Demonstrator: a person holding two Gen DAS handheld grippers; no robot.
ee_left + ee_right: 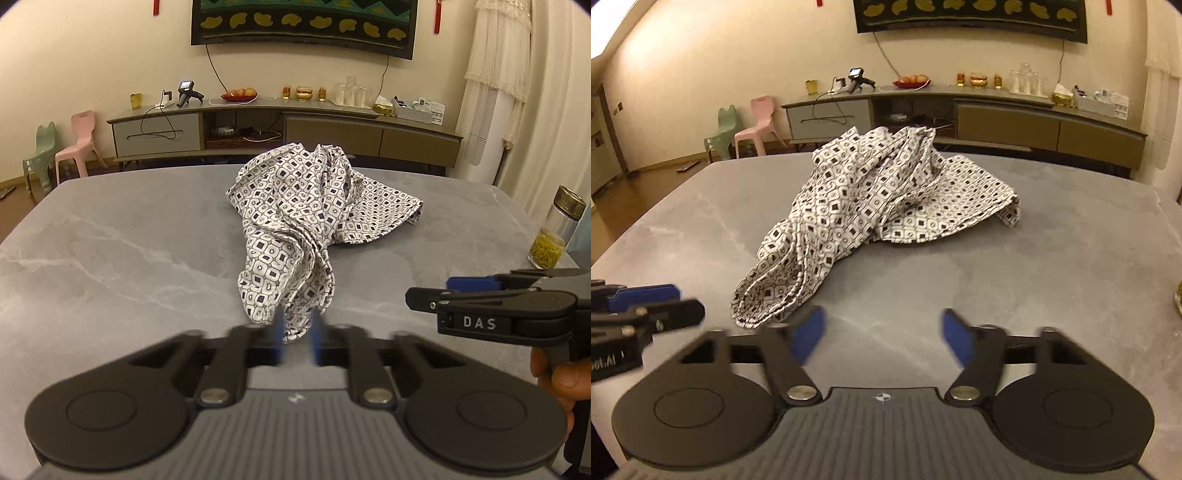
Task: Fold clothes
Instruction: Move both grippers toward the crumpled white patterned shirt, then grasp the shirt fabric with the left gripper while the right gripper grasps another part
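**Patterned garment awaits folding on grey worktop**

We read "DAS" on the right hand-held gripper (pixel 424 291), its jaws spread over bare worktop (pixel 1034 258), nothing between them. Our left hand-held gripper (pixel 297 336), angled down, pinches the near end of the crumpled patterned garment (pixel 306 206) lying mid-worktop, towards the far edge.

Cream walls (pixel 92 55), long low sideboard (pixel 280 125), two small plastic chairs (pixel 75 144) beside it.

A crumpled white cloth with dark square print (pixel 303 214) lay mid-frame on the grey marbled worktop (pixel 110 258), its near end between the left hand-held gripper (pixel 298 338)'s blurred blue pads.
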